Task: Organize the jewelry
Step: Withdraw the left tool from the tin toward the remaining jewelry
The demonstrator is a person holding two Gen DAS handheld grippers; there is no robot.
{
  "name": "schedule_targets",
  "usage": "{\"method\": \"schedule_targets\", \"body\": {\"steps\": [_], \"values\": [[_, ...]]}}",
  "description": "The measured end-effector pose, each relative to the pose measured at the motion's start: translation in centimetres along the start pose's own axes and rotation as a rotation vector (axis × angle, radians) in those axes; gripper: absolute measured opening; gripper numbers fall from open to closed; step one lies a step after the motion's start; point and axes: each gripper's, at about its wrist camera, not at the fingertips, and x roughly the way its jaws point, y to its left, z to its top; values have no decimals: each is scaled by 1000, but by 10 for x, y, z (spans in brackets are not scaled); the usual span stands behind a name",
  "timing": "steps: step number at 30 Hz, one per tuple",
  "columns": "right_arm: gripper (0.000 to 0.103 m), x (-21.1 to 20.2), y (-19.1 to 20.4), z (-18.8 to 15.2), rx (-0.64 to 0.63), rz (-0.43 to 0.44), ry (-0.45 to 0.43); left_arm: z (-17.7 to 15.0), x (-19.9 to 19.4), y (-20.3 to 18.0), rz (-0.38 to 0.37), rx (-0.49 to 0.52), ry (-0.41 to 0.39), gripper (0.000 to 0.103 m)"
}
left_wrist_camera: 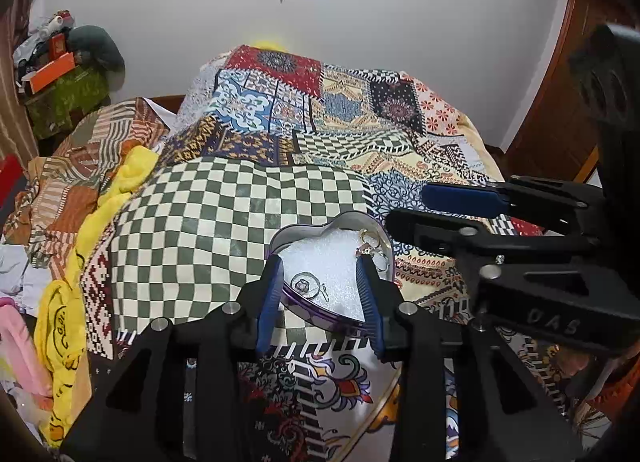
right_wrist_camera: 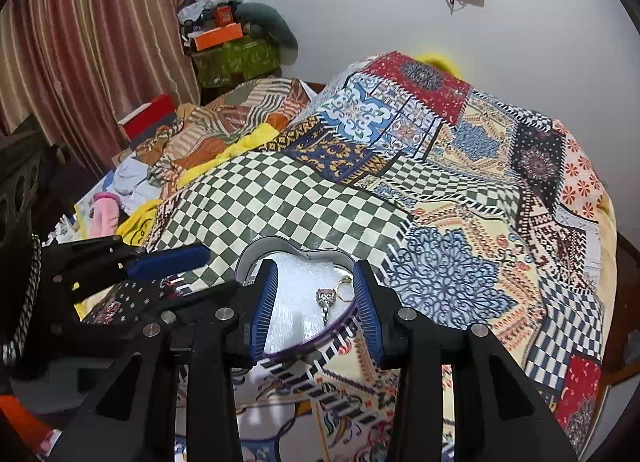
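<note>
A purple heart-shaped tin [left_wrist_camera: 280, 236] with white foam lining lies on the patchwork bedspread. It also shows in the right wrist view [right_wrist_camera: 256, 250]. In it lie a silver ring [left_wrist_camera: 304, 285] and a gold ring with a charm [left_wrist_camera: 366, 244]; the right wrist view shows the gold ring [right_wrist_camera: 344, 288] and a silver charm [right_wrist_camera: 326, 298]. My left gripper [left_wrist_camera: 320, 282] is open, its blue fingers astride the tin's near end. My right gripper [right_wrist_camera: 314, 288] is open over the tin, also seen from the side in the left wrist view [left_wrist_camera: 416, 208].
The patchwork bedspread [left_wrist_camera: 224, 202] covers the bed. Yellow and pink clothes [left_wrist_camera: 64, 318] pile at its left edge. A cluttered green box [right_wrist_camera: 234, 56] and striped curtain [right_wrist_camera: 80, 54] stand at the far left. A wooden door [left_wrist_camera: 560, 102] is at the right.
</note>
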Motion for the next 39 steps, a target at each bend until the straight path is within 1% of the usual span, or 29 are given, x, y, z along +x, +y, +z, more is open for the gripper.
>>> {"method": "schedule_targets", "body": {"steps": [10, 15, 19, 21, 25, 27, 29, 35, 39], "values": [[36, -48, -8, -10, 13, -28, -86, -3, -38, -14, 24, 42, -44, 37], [36, -72, -13, -22, 18, -51, -118, -6, -55, -26, 27, 67, -59, 38], [36, -86, -18, -33, 26, -71, -134, -10, -64, -36, 27, 81, -74, 44], [36, -94, -21, -39, 27, -88, -143, -12, -66, -40, 22, 84, -74, 44], [38, -105, -31, -54, 42, -118, -147, -17, -63, -50, 3, 85, -55, 44], [43, -108, -36, -61, 52, -130, -146, -21, -59, -56, -10, 85, -38, 44], [45, -110, -43, -70, 63, -149, -141, -25, -54, -62, -22, 85, -21, 44], [45, -109, -56, -92, 77, -176, -100, -42, -31, -81, -57, 109, 53, 44], [45, -106, -62, -105, 96, -162, -75, -55, -16, -95, -67, 140, 95, 44]]}}
